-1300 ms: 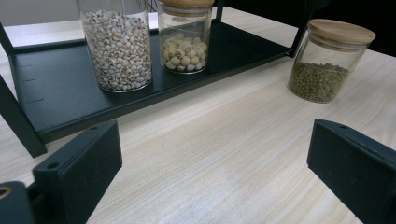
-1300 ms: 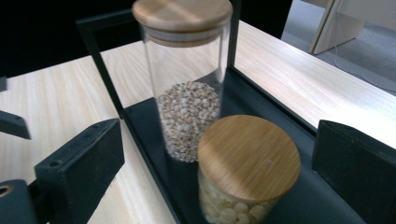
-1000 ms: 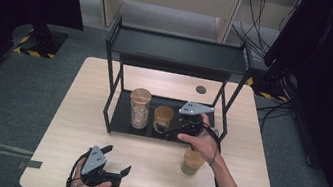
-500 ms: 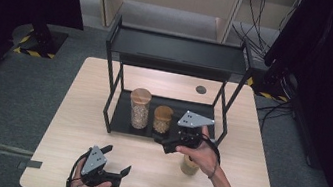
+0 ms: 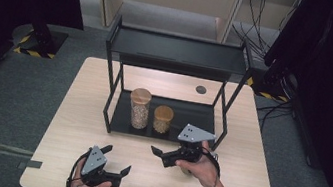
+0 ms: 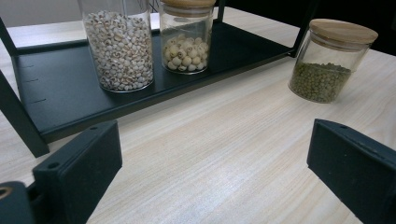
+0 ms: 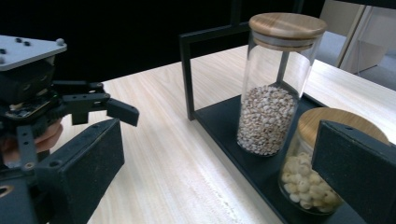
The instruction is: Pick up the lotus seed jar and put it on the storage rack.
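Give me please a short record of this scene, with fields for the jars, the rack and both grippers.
tall jar: on the rack's lower shelf, pale grains, wooden lid
short jar: beside the tall jar on the same shelf, round pale seeds
green-bean jar: on the table, outside the rack
rack: black, two shelves
left gripper: open, holds nothing
right gripper: open, holds nothing

Green-bean jar (image 6: pixel 330 59): in the high view, hidden beneath the right tool (image 5: pixel 161 154) and hand. Tall grain jar (image 6: pixel 119 44): top cropped ahead of the left tool (image 6: pixel 215 172).
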### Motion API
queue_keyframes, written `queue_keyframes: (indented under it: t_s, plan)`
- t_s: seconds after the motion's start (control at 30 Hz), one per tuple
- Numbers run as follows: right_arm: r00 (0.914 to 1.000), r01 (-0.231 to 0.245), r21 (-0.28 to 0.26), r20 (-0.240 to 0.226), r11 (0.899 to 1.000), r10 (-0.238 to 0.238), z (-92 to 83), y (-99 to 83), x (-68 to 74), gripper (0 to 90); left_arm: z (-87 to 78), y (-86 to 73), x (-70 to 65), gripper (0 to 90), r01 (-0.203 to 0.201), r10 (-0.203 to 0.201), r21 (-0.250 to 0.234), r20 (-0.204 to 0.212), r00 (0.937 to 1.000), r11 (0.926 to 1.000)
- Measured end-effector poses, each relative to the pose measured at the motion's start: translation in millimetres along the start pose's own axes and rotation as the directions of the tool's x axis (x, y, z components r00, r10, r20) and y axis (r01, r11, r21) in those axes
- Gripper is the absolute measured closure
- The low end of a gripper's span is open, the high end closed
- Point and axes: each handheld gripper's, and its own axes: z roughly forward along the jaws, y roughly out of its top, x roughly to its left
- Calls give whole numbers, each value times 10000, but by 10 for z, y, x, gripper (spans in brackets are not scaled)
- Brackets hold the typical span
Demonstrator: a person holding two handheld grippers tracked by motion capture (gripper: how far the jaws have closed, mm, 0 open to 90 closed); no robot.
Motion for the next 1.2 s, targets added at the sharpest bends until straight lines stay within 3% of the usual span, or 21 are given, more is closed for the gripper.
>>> queue_keyframes:
  t_s: [0.27,0.6,1.2]
  plan:
    - [9999,-20,-71,-137,10000,19,-37,-132,118,27,0,-1,-1,26,-6,6,-10,-14,10000,10000]
    - [9991,-300,49,-306,9995,302,-61,-306,186,27,7,-5,3,26,36,-36,14,-16,10000,10000]
    - [9984,-404,208,-385,9990,411,-112,-527,311,27,3,-10,8,26,109,-109,-17,-79,9999,9999]
